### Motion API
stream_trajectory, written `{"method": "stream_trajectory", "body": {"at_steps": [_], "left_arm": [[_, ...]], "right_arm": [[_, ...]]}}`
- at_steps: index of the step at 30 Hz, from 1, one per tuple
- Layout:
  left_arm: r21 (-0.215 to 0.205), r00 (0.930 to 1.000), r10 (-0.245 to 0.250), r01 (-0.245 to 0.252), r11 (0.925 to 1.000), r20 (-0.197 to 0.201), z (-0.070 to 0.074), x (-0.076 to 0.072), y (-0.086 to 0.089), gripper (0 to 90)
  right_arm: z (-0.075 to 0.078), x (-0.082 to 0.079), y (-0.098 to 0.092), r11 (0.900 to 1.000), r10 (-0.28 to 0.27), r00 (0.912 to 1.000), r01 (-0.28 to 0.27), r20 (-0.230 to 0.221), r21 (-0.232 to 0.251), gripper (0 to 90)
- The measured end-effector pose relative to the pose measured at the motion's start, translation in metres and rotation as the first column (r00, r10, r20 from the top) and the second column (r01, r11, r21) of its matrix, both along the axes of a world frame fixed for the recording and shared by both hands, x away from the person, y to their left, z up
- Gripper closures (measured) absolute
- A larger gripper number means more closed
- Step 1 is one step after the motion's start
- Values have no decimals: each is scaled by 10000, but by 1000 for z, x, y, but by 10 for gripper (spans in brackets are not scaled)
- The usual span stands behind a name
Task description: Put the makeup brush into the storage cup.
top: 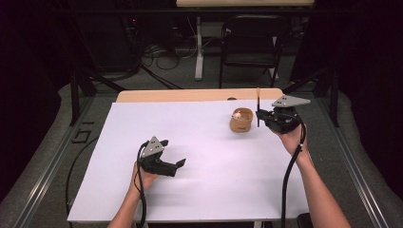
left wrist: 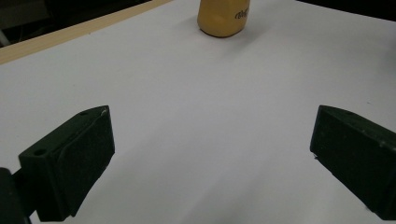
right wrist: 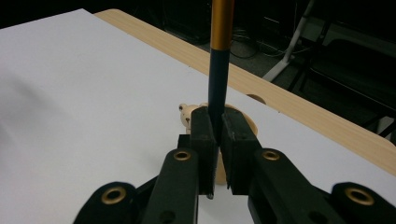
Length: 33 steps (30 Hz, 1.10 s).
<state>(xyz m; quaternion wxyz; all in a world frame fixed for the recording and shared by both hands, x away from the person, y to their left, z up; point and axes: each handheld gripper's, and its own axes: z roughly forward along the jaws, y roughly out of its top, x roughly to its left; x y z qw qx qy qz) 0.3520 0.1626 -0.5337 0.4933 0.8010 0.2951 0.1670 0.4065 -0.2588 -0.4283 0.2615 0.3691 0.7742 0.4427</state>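
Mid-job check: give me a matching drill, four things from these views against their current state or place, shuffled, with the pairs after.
Things:
1. left gripper
2. right gripper
3. slim stick
4. tan cup

States or places:
A. stands on the white sheet beside the right gripper
B. upright, black below and orange above
C. jaws wide apart, nothing between them
D. jaws shut on the stick

Pairs: 1-C, 2-D, 3-B, 4-A
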Motion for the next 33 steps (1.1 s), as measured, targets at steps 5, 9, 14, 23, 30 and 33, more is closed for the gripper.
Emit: {"method": "stream_trajectory", "body": {"at_steps": [5,9,14,23,30,33], "left_arm": [[-1,10000,5,-5,10000,-4,0,0,1,0],[18,10000,6,-6,10000,-10,0,0,0,0],[-50,10000,-51,50,10000,-13,-1,0,0,0],[16,10000,-29,29,10000,-27,-1,0,0,0],[21,10000,-63,63,10000,-33,-1,-1,0,0],[7,9999,-71,71,10000,-72,-1,0,-1,0]], "right_arm": [[4,6,3,10000,33,9998,-31,170,-94,844],[6,11,6,9997,82,9995,-76,299,-212,844],[7,19,10,9997,97,9990,-86,443,-237,844],[9,33,15,9998,12,9980,0,637,-181,844],[4,41,22,9996,-3,9980,22,629,-296,844],[3,44,23,9997,0,9983,16,586,-261,844]]}}
